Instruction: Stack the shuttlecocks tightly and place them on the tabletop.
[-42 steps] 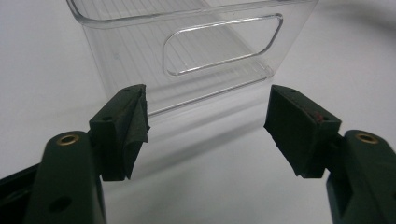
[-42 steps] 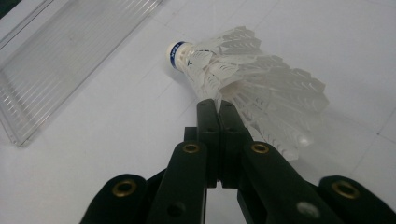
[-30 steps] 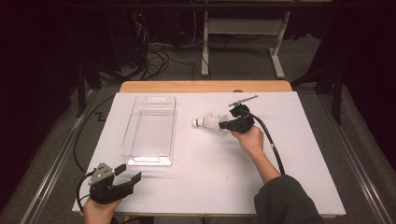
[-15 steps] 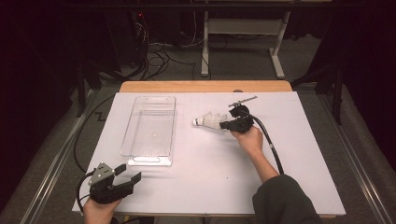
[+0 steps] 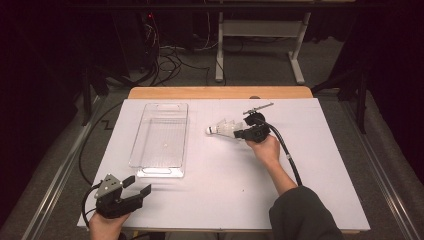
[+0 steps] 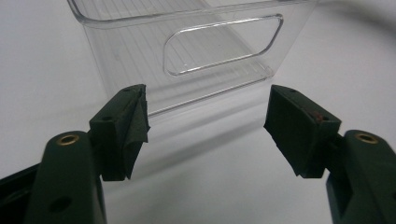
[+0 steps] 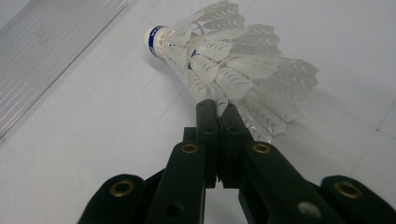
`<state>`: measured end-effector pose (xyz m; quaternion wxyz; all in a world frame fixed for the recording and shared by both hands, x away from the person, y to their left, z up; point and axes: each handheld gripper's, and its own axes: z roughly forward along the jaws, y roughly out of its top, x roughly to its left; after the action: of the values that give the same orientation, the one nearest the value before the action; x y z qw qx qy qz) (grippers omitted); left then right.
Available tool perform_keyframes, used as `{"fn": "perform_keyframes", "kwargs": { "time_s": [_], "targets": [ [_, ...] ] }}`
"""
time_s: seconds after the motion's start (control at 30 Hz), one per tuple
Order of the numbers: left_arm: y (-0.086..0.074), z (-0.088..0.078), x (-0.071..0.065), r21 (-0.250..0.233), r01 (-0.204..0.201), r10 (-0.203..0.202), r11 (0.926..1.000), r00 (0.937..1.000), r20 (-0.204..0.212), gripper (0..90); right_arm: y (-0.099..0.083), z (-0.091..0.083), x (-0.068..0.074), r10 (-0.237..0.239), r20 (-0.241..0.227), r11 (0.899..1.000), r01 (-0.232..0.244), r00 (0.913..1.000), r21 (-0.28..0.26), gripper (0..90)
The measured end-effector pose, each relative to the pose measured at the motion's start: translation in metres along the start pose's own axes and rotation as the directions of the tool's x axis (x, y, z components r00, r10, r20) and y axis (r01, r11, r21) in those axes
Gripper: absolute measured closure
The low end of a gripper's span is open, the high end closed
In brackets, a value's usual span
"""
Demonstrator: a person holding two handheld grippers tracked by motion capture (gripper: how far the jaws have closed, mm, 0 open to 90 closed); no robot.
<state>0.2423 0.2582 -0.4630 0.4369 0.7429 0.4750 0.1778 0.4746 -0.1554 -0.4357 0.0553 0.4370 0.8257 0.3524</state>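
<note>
Right gripper view: the right hand-held gripper (image 7: 218, 109) is clenched on the shuttlecock's (image 7: 224, 60) feather edge, lying on the table (image 7: 93, 154).

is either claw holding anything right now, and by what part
The right claw is shut on the shuttlecock, pinching the rim of its feather skirt. The left claw is open and empty.

Right tool (image 5: 244, 133) lies low with jaws pressed together; left tool (image 5: 135, 186) rests near the table edge, jaws wide apart.
</note>
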Motion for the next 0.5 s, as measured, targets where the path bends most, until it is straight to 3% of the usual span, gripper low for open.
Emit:
{"fn": "perform_keyframes", "kwargs": {
  "time_s": [0.17, 0.5],
  "targets": [
    [0.0000, 0.0002, 0.0003, -0.001, 0.001, -0.001, 1.0000, 1.0000, 0.001, 31.0, -0.0009, -0.0003, 0.0003, 0.004, 0.003, 1.000, -0.004, 1.0000, 0.001, 87.1],
    [-0.0010, 0.0001, 0.0027, -0.001, 0.020, -0.020, 0.9998, 0.9998, 0.004, 31.0, -0.0003, -0.0041, -0.0001, 0.017, 0.010, 1.000, -0.017, 0.9998, -0.010, 68.5]
  ]
}}
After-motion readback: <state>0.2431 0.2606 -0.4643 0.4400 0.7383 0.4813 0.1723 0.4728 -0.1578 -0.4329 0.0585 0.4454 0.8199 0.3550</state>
